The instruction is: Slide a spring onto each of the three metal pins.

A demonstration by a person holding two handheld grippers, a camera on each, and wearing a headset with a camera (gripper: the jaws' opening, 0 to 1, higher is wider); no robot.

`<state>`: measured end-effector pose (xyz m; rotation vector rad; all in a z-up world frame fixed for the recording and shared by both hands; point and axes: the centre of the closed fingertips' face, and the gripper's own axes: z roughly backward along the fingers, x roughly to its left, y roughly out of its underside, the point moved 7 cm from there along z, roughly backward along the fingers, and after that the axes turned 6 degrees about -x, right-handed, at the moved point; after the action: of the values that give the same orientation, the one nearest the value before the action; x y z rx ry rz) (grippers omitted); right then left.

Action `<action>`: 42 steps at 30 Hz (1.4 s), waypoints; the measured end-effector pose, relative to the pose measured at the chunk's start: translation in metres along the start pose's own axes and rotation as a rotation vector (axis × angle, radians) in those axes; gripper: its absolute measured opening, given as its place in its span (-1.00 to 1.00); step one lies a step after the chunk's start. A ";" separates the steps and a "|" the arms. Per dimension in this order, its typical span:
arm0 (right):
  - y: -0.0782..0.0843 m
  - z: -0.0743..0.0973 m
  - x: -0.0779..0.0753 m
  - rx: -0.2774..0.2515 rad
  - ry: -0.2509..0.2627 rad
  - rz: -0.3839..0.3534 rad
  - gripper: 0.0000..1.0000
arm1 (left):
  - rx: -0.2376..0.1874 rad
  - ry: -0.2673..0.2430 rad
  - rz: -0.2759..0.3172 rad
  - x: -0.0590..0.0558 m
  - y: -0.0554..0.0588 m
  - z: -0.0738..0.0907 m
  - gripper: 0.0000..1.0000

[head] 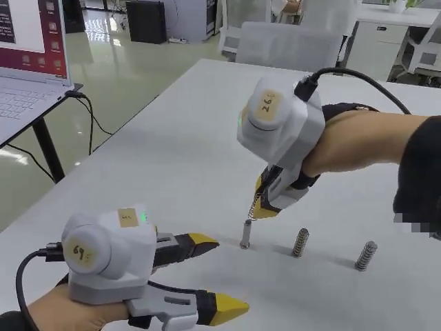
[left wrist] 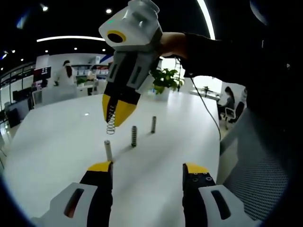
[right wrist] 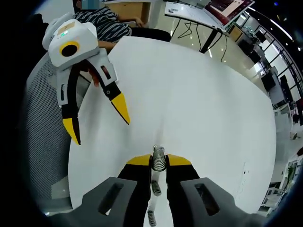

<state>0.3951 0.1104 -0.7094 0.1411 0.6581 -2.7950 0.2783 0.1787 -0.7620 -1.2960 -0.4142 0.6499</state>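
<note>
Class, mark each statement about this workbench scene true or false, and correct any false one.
1. The right gripper is shut on a spring. True.
2. All three pins carry springs. False: the middle pin and the right-hand pin each carry one, but the left-hand pin is bare.
3. The left gripper is open and holds nothing. True.
4. The held spring is pushed fully down over the left-hand pin. False: the left gripper view shows it hanging just above the pin's top, with a gap between them.
</note>
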 end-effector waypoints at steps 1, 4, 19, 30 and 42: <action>0.000 0.000 -0.001 0.000 0.000 -0.001 -0.84 | -0.001 -0.001 0.002 0.000 0.000 0.000 0.09; 0.000 -0.002 -0.004 -0.001 -0.003 -0.007 -0.84 | -0.001 -0.002 0.002 0.001 -0.001 0.000 0.10; 0.003 -0.014 -0.011 0.015 -0.022 -0.021 -0.84 | -0.001 -0.003 0.008 0.003 -0.001 -0.002 0.10; 0.007 -0.022 -0.013 0.028 -0.033 -0.031 -0.84 | -0.005 -0.004 0.006 0.003 -0.002 -0.002 0.09; 0.008 -0.035 -0.014 0.046 -0.054 -0.046 -0.84 | -0.008 -0.009 0.008 0.004 -0.002 -0.002 0.08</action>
<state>0.4120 0.1224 -0.7423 0.0596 0.5915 -2.8488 0.2828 0.1797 -0.7609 -1.3032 -0.4200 0.6614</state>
